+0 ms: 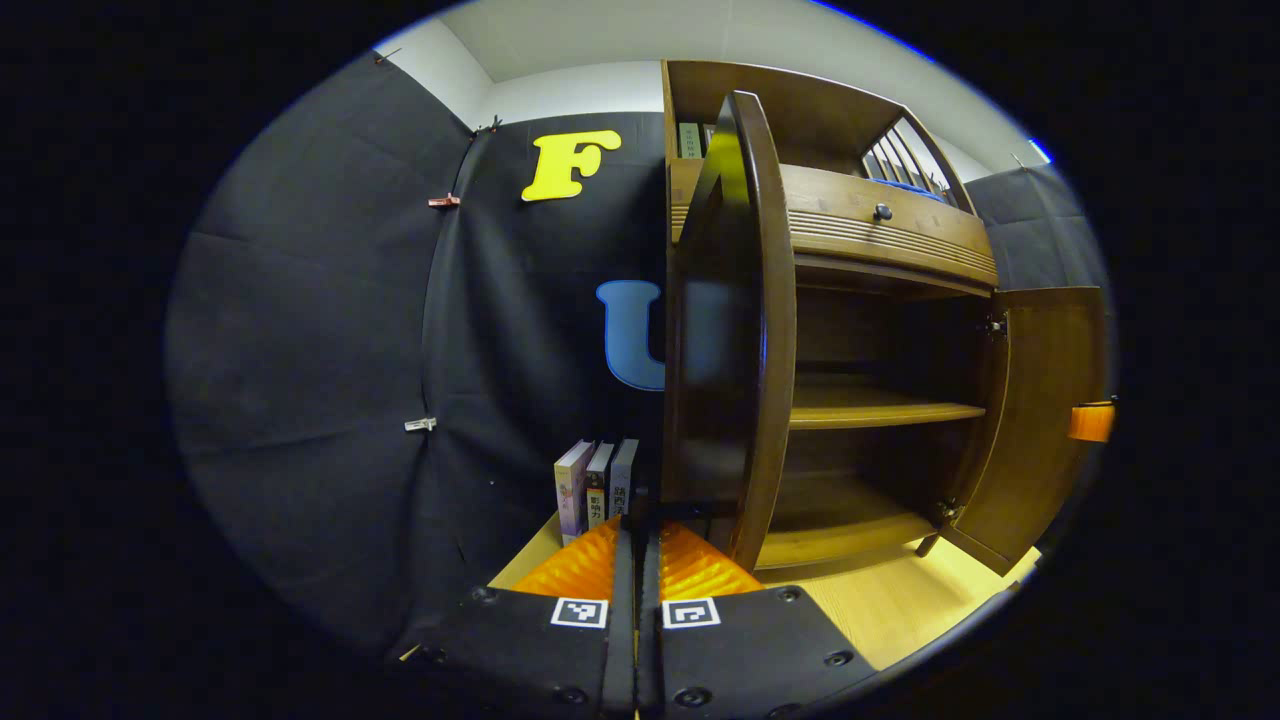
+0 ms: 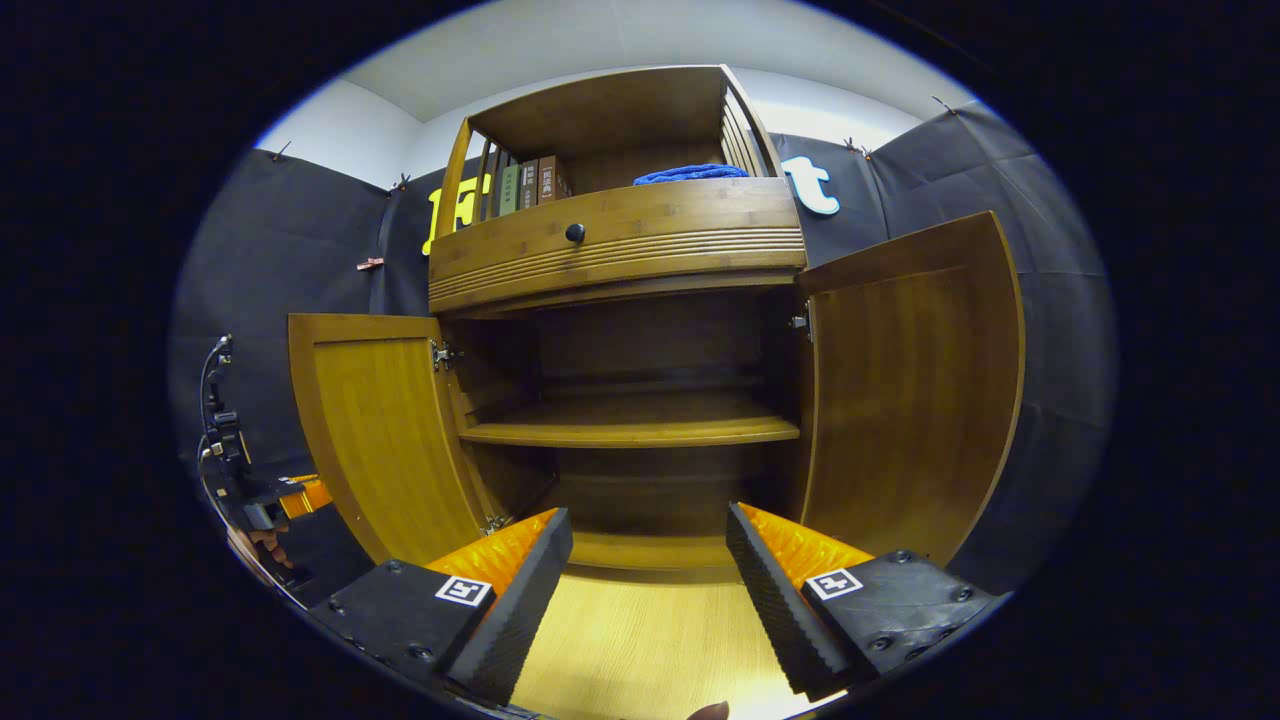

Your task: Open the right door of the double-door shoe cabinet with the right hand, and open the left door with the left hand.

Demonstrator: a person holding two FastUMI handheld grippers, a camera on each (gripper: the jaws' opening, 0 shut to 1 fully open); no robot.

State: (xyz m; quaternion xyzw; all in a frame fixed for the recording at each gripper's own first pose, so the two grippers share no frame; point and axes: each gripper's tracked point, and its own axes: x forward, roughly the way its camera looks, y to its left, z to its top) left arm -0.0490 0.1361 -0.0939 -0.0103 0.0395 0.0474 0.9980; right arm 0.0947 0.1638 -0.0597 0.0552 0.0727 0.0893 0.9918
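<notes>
The wooden shoe cabinet (image 2: 620, 235) has both doors swung wide. Its left door (image 2: 380, 430) stands out to the left and its right door (image 2: 910, 400) out to the right, baring two inner shelves (image 2: 630, 430). In the left gripper view the left door (image 1: 735, 330) is seen edge-on just ahead. My left gripper (image 1: 637, 520) is shut, with a small dark knob of that door pinched at its tips. That same gripper (image 2: 290, 497), with a hand behind it, sits at the left door's outer side. My right gripper (image 2: 648, 525) is open in front of the lower shelf, holding nothing.
Three books (image 1: 597, 488) stand on the light wooden floor (image 2: 640, 640) left of the cabinet. A drawer with a black knob (image 2: 575, 232) runs above the doors. Books (image 2: 525, 183) and a blue cloth (image 2: 690, 173) sit on top. Black cloth walls close in on both sides.
</notes>
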